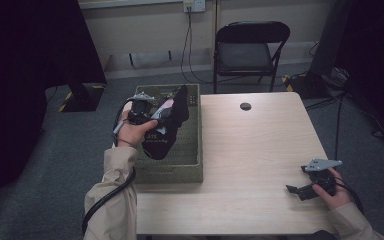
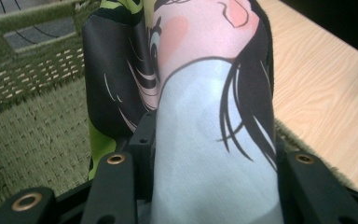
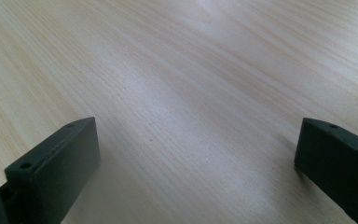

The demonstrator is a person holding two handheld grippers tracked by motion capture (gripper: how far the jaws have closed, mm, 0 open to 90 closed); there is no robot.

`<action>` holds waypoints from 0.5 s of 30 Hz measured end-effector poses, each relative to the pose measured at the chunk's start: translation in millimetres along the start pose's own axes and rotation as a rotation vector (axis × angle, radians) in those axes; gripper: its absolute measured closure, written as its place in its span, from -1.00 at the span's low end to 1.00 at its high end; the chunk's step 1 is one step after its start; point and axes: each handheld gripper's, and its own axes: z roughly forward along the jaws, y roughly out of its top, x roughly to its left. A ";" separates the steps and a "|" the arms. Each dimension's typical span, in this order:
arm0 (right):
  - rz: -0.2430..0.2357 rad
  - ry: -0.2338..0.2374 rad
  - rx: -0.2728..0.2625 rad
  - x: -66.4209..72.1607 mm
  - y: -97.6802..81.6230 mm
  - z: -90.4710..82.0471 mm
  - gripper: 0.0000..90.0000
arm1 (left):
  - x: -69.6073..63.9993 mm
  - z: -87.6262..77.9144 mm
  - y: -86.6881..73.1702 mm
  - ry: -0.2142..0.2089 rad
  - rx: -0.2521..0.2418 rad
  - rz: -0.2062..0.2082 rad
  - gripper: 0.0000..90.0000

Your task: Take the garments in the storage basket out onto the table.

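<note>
A black cloth with a cartoon print in pink, pale blue and lime hangs above an olive woven basket. My left gripper is shut on the cloth and holds it over the basket's far half. In the left gripper view the printed cloth bulges up between the two black jaws of my left gripper, with the basket below and behind it. My right gripper rests low at the table's near right corner. There its jaws stand wide apart over bare wood, my right gripper open and holding nothing.
The basket sits at the left edge of a light wooden table, partly overhanging it. A round cable hole lies near the table's far edge. A black folding chair stands behind the table. Cables run over the grey carpet at the right.
</note>
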 end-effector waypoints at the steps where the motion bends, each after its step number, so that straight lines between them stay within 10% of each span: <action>1: 0.001 0.000 0.000 0.0 0.0 0.0 -1.00 | -1.6 -1.0 1.3 0.000 -0.004 -0.002 0.23; 15: 0.001 0.000 0.000 0.1 0.0 0.0 -1.00 | -28.3 -13.1 17.6 -0.078 -0.043 0.015 0.23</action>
